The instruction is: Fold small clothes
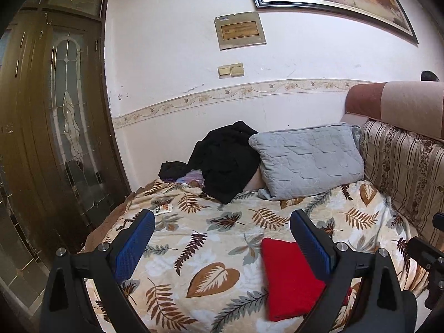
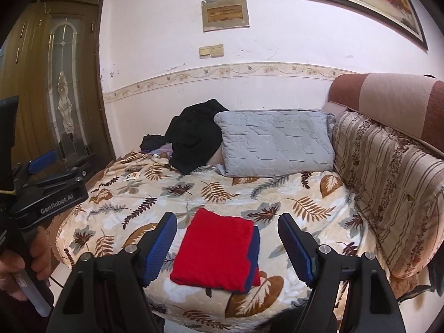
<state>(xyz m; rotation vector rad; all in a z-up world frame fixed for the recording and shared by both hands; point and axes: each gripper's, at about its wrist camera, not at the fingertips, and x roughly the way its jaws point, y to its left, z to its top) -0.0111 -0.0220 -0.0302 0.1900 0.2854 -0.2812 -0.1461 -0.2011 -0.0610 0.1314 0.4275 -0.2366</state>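
A folded red garment with a blue layer showing along its right edge lies flat on the leaf-print blanket near the bed's front edge. My right gripper hovers above and short of it, jaws open wide, nothing between them. In the left wrist view the same red garment lies to the lower right, partly behind the right finger. My left gripper is open over bare blanket, holding nothing. The left gripper's body also shows at the left of the right wrist view, held by a hand.
A grey quilted pillow and a heap of black clothes lie at the back of the bed against the wall. A striped cushion lines the right side. A wooden door with glass stands left of the bed.
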